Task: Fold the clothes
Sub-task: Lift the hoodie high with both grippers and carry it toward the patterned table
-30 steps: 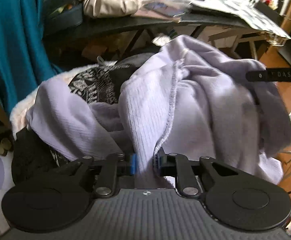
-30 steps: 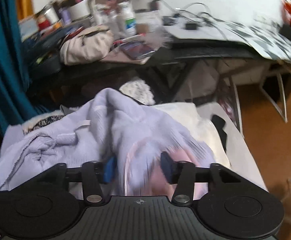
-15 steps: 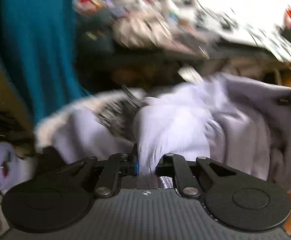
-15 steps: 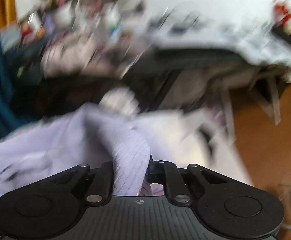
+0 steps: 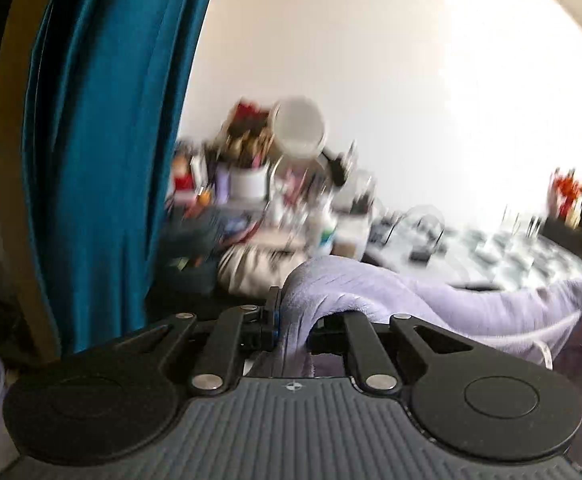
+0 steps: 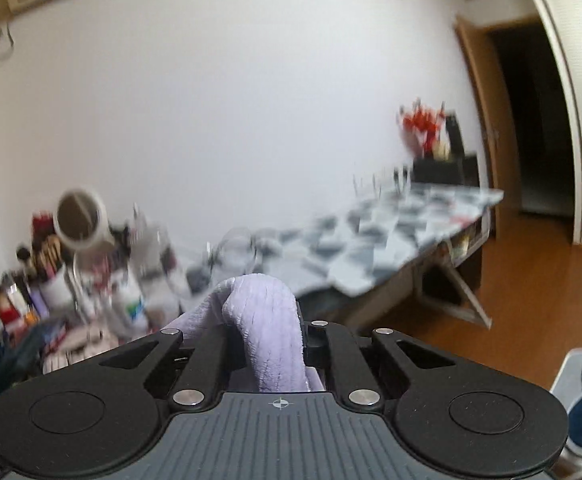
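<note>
Left wrist: lilac garment (image 5: 371, 292) between fingers (image 5: 271, 312).

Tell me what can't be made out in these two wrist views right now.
- Lavender knit garment: left view, cut by the right edge; type unclear.
- Same garment: right view, the gripper body hides the rest.
- Cluttered dark desk: items motion-blurred.
- The surface underneath: out of frame.

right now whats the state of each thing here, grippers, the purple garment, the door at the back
left gripper: shut on the lavender garment, a fold bunched between its fingers
right gripper: shut on the same garment
lavender garment: lifted, slung sideways from the left grip
curtain: teal, hanging in folds
doorway: open, dark beyond
desk: cluttered, too blurred to tell items
</note>
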The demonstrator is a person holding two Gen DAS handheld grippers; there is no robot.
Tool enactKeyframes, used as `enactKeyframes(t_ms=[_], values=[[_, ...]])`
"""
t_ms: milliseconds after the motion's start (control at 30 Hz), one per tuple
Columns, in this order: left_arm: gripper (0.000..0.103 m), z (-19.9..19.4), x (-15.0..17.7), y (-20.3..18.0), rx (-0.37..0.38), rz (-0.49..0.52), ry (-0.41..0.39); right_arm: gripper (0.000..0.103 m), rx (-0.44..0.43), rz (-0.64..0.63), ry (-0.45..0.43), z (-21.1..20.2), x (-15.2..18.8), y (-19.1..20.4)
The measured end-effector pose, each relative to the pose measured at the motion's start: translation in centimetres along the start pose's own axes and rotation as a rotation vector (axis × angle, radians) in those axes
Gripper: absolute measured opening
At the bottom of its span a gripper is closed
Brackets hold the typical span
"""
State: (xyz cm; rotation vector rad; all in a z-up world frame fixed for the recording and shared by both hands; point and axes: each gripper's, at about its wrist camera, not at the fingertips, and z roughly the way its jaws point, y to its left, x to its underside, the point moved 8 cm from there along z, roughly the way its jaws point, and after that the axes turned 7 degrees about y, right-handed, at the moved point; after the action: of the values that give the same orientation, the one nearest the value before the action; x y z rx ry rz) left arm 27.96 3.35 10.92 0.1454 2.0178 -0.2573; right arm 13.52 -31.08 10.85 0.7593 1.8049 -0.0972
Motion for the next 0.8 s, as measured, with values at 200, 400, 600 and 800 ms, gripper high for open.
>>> enactKeyframes(t_ms=[200,400,600,800], values=[[0.011,-4.0,-2.8,-8.6,-0.018,0.027,-0.149,0.008,-0.105,0.030,-0.084,-4.6,-4.4,-8.8],[0.011,-6.0,-4.7,-20.4,0.008,0.033,-0.194,0.007,-0.256,0.023,-0.141,-7.8,-9.5,-18.5],[0.011,-5.4,-6.3,-28.2,0.032,-0.029,-0.212,0.007,-0.294,0.036,-0.181,-9.2,-15.1,-27.1],[0.011,-2.6,-5.5,-33.0,0.062,-0.050,-0.181,0.007,-0.303,-0.015,-0.236,-10.7,-19.3,-31.7]])
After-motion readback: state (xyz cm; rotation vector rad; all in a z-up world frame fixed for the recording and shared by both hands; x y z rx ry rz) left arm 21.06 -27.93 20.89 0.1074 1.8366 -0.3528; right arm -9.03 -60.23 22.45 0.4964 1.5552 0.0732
